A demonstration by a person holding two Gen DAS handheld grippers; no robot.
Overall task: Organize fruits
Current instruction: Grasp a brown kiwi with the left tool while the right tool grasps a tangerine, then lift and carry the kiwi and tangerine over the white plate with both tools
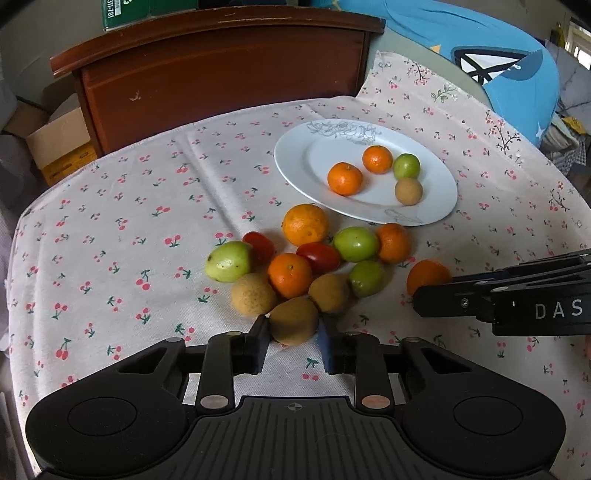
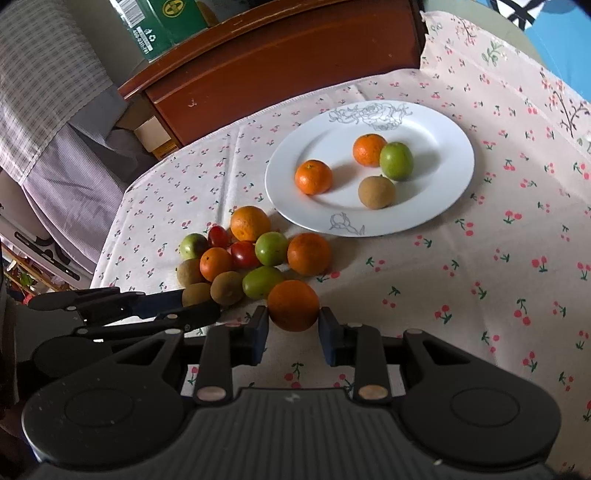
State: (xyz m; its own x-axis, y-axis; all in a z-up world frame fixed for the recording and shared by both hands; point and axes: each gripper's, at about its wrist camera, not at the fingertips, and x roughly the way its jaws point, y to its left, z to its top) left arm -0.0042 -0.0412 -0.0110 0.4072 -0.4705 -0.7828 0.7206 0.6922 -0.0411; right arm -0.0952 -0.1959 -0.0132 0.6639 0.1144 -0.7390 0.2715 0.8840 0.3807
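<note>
Gripping both: left claw (image 1: 293, 338) pinches a brown longan (image 1: 293, 320) at the pile's near edge; right claw (image 2: 293, 334) clamps a mandarin (image 2: 293, 304). Lift straight, avoid nudging neighbours, set down on plate (image 1: 295, 155).

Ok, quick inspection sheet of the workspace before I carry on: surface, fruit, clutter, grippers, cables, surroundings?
Surface: cherry-print tablecloth, lying flat with a few creases.
Job's things: white plate holding two oranges, one green fruit and one brown fruit; loose fruit pile on the cloth just beside it.
Clutter: nothing seen on the cloth.
Grippers: left gripper shut on a brown fruit; right gripper shut on an orange.
Cables: nothing seen.
Surroundings: wooden cabinet behind the table, green box on top of it, cardboard box on the floor, blue fabric at the back right.
</note>
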